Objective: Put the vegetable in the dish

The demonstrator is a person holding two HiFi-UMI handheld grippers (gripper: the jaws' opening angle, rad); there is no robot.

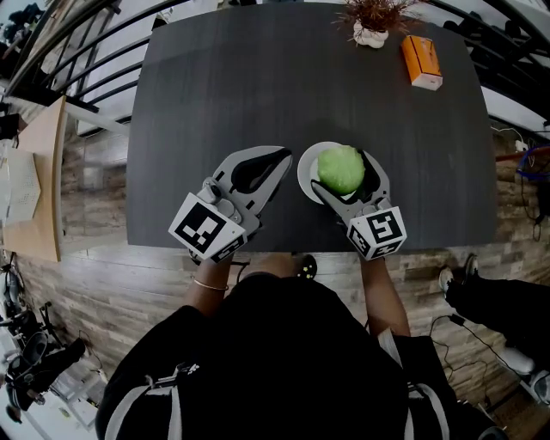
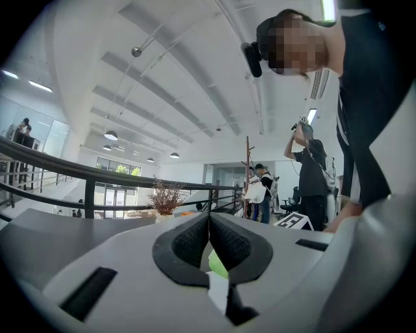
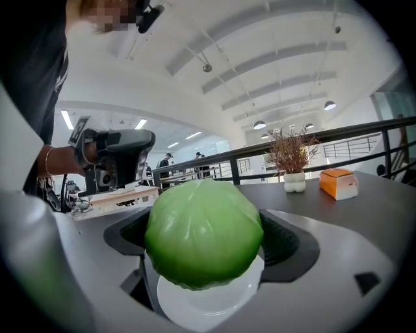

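Dark bench (image 1: pixel 258 86) is seen on a wood-plank floor (image 1: pixel 94 266), with a railing (image 1: pixel 90 56) at its left. A dried plant (image 1: pixel 375 19) and an orange box (image 1: pixel 421 60) are set at the far edge. A white dish (image 1: pixel 305 168) lies near the front edge, about centre.

The cabbage (image 1: pixel 340 163) is clamped by the right tongs (image 1: pixel 342 178), one jaw at each side, directly over the dish. Contact with the dish cannot be told. The left tongs (image 1: pixel 286 158) are closed on nothing, tips together, just beside the dish at its left.

In the right gripper view the dish is shown under the cabbage, with plant and box behind. In the left gripper view a sliver of green and white is seen below the closed tips. A high white ceiling (image 2: pixel 162 78), lamps (image 2: pixel 111 135) and standing people (image 2: pixel 312 175) are shown only there.
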